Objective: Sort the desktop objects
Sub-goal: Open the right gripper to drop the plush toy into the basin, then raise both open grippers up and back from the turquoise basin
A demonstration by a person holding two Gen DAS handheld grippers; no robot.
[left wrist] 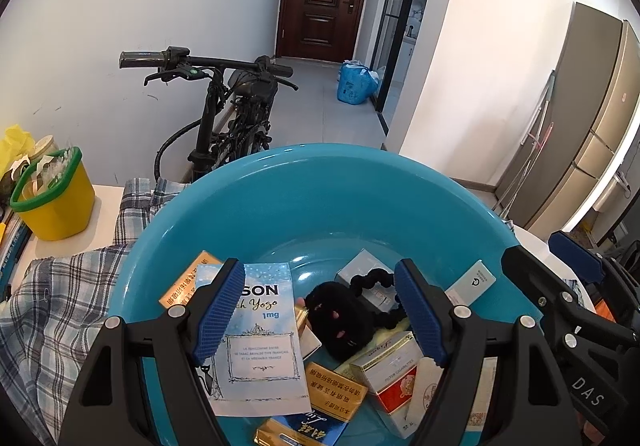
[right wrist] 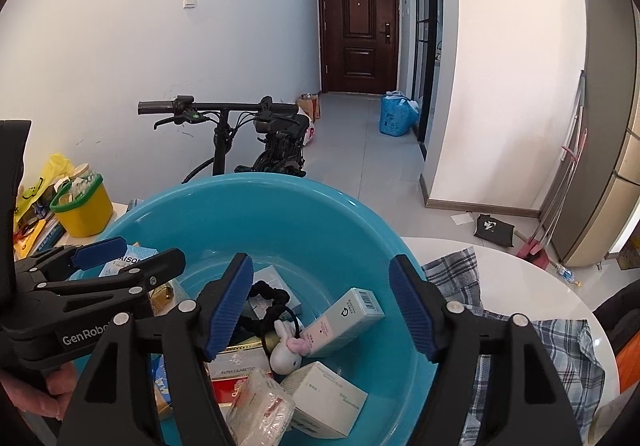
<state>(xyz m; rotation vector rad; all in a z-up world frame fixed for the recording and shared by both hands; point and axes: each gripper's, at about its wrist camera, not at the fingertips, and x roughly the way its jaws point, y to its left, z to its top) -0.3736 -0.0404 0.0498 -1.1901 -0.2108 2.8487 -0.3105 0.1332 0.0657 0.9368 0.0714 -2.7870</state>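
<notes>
- Left hand-held gripper [left wrist: 320,310] wide open, empty, over teal basin [left wrist: 248,206].
- Basin holds light-blue carton [left wrist: 260,346], black scrunchie [left wrist: 340,318], cigarette packs [left wrist: 388,370].
- Plaid cloth [left wrist: 60,302] and yellow bucket [left wrist: 60,206] left, on desk [left wrist: 104,202].
- Right hand-held gripper [left wrist: 560,266] at right edge, state unclear.

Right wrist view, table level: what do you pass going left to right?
yellow tub → teal basin → plaid cloth

Teal basin [left wrist: 280,198]; blue-white plaid cloth [left wrist: 60,286]; yellow tub [left wrist: 60,214], green rim; possibly black scrunchie [left wrist: 372,282].
</notes>
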